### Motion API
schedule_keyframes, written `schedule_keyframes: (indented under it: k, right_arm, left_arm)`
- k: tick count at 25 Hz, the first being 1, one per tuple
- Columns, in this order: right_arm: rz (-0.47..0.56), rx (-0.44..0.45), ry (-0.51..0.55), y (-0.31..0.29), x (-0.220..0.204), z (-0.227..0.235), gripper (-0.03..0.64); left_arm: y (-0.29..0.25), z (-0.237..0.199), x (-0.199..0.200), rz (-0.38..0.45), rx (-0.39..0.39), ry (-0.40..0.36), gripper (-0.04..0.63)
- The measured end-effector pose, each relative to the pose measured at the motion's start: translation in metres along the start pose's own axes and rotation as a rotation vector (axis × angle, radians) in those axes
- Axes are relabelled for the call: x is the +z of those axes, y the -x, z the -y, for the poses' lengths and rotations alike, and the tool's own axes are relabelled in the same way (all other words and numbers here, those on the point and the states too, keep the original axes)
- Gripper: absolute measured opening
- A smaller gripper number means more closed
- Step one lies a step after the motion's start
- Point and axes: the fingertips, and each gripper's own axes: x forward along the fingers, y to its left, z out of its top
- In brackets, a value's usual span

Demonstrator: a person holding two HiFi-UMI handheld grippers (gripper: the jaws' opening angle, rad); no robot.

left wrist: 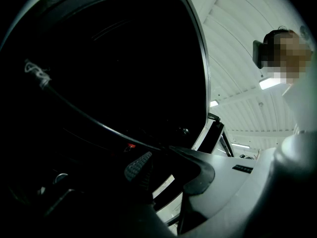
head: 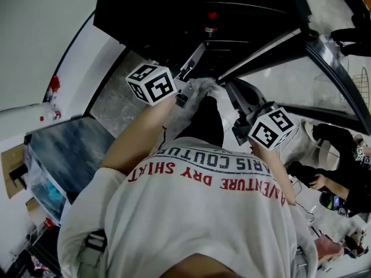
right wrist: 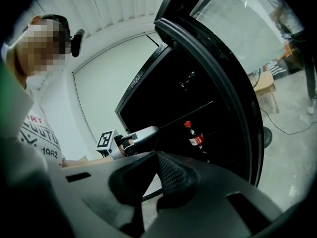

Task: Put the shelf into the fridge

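Right claw point(right wrist: 154, 158) clenched on edge of thin black wire shelf point(right wrist: 151, 194). Left claw point(left wrist: 166, 157) grasping its other side. Shelf sits at mouth of open black glass-door fridge point(right wrist: 163, 88). Both arms stretched forward, claws roughly level.

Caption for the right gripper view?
Right gripper, jaws shut, faces the open black fridge holding a red-capped dark bottle.

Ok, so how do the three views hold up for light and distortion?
Head view: strong fisheye bend, fridge interior nearly black. Left gripper view: mostly black inside the fridge, ceiling light blown out. Right gripper view: evenly lit, bottle readable, edges curved.
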Motion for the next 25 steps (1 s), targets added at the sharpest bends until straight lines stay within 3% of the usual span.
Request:
schedule_keyframes:
  k: [25]
  right_arm:
    - [-0.009,-0.045,0.015,-0.001,-0.002,0.016,0.025]
  left_arm:
    - [-0.023,-0.027,0.019,0.011,0.04,-0.027,0.112]
